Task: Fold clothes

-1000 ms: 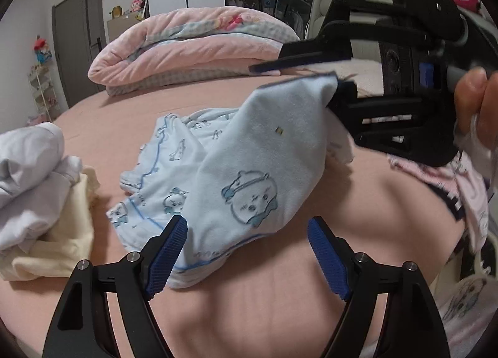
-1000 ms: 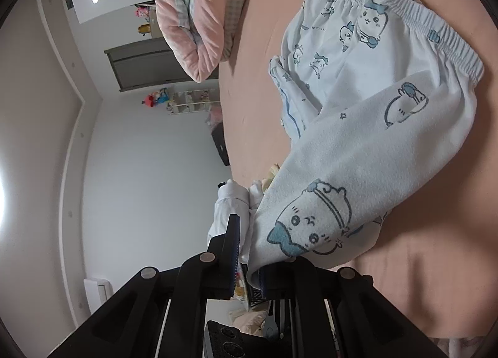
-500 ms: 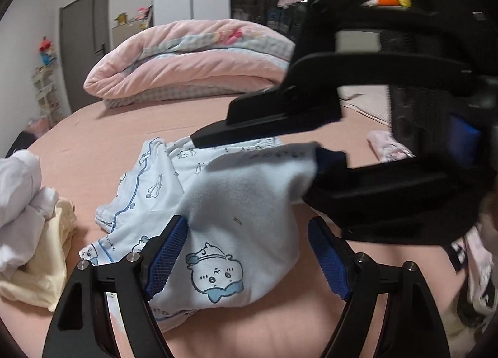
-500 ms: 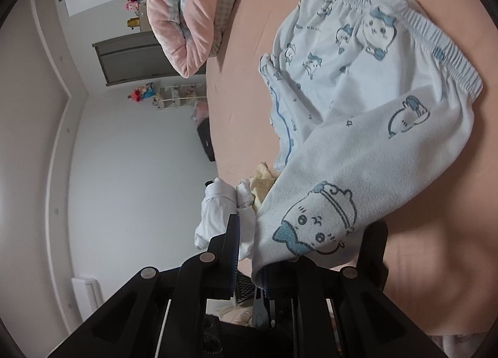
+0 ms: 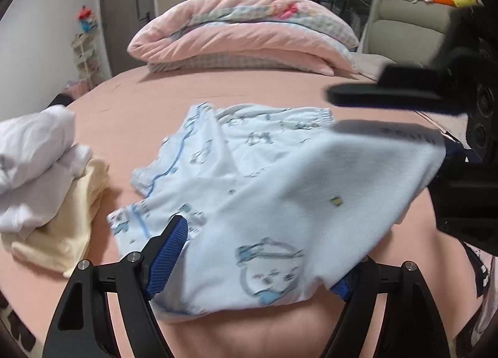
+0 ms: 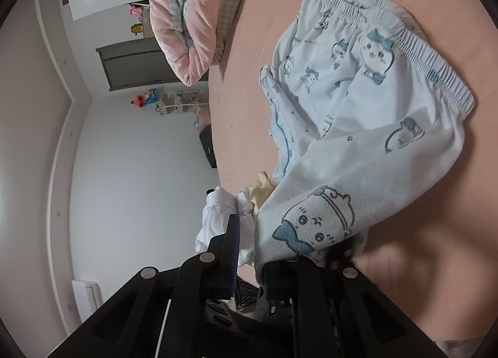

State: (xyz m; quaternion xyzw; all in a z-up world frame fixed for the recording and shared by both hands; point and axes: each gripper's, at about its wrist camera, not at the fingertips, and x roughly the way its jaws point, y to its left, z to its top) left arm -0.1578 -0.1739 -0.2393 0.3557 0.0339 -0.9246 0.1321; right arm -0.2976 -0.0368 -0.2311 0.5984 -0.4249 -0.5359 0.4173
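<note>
Pink sheeting covers the bed (image 5: 130,115) that fills both views, and a rolled pink quilt (image 5: 242,31) is seen at the upper centre of the left wrist view, with a grey door and a toy shelf behind it at upper left. No basket, box or other container is visible; the garments lie straight on the bed.

Light blue pyjama trousers (image 6: 351,77), printed with cartoon animals, are spread over the middle of the bed, the elastic waistband shown at the upper right of the right wrist view. One leg is lifted off the sheet and is drawn toward the lower centre of that view, where its end is pinched between the fingers of the right claw (image 6: 249,252), which is closed on the cloth. In the left wrist view the same claw is seen at the right edge, with the blurred leg hanging from it.

The left claw (image 5: 258,252) is held wide apart at the bottom of its view, the hanging leg draped between its blue pads (image 5: 168,252) without being gripped.

A pile of white clothes (image 5: 34,158) is stacked on a pale yellow garment (image 5: 62,227) at the left edge, apart from the trousers.
</note>
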